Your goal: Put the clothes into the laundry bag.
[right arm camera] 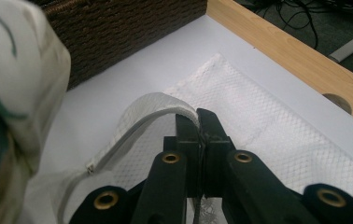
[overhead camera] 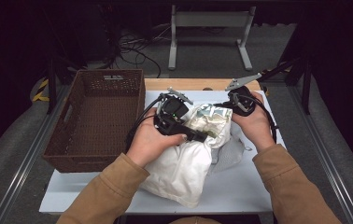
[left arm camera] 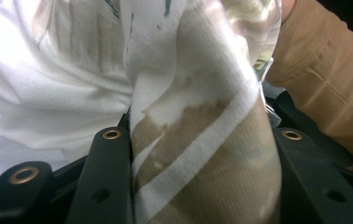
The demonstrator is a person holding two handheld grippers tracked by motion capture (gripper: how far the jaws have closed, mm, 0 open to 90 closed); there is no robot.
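A patterned white-and-tan cloth (overhead camera: 210, 120) bulges up at the middle of the table, above a white bundle of fabric (overhead camera: 182, 169). My left gripper (overhead camera: 199, 136) is shut on that cloth; in the left gripper view the cloth (left arm camera: 198, 154) fills the gap between the two black jaws of my left gripper (left arm camera: 201, 135). A white mesh bag (overhead camera: 234, 148) lies under and to the right of the bundle. My right gripper (overhead camera: 224, 104) is shut on the bag's zippered rim. In the right gripper view, my right gripper (right arm camera: 197, 115) pinches that rim (right arm camera: 156, 103) and lifts it off the mesh (right arm camera: 258, 116).
A brown wicker basket (overhead camera: 101, 116) stands at the left of the white table (overhead camera: 240, 191), close to the cloth, and its wall (right arm camera: 118, 28) shows behind the bag. A wooden strip (right arm camera: 282, 51) runs along the table's far edge. A tan sleeve (left arm camera: 319, 70) is near the left gripper.
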